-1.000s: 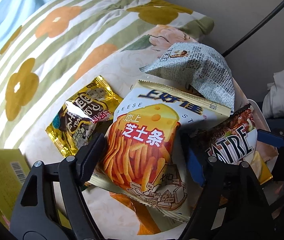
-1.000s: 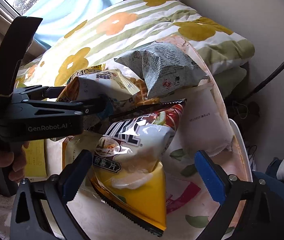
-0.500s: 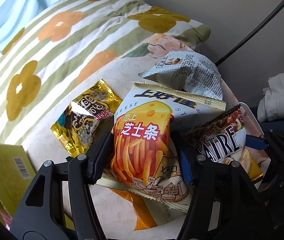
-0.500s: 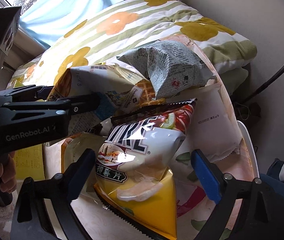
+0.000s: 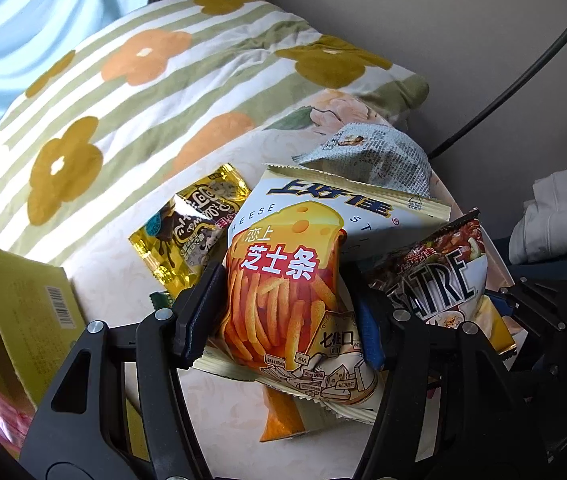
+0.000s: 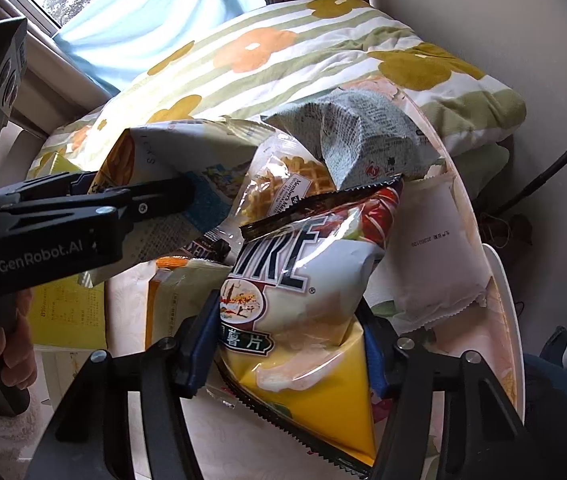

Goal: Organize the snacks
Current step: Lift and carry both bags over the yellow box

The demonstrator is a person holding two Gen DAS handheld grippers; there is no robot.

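My left gripper [image 5: 283, 312] is shut on a cheese stick bag [image 5: 287, 280], white with orange sticks, held upright above the round table [image 5: 103, 264]. It also shows in the right wrist view [image 6: 171, 184]. My right gripper [image 6: 289, 340] is shut on a white and yellow potato chip bag [image 6: 307, 300], seen in the left wrist view [image 5: 439, 280] to the right. A gold chocolate snack pouch [image 5: 191, 224] lies on the table left of the cheese bag. A grey newsprint bag [image 6: 355, 136] sits behind.
A waffle packet [image 6: 283, 184] and a white pouch [image 6: 435, 256] lie on the table. A yellow-green box [image 5: 15, 312] stands at the left. A flowered quilt [image 5: 143, 80] lies beyond the table. A black cable [image 5: 515, 84] runs along the wall at the right.
Both grippers have closed onto their bags. The left has lifted the cheese stick bag up, and the right now pinches the chip bag.
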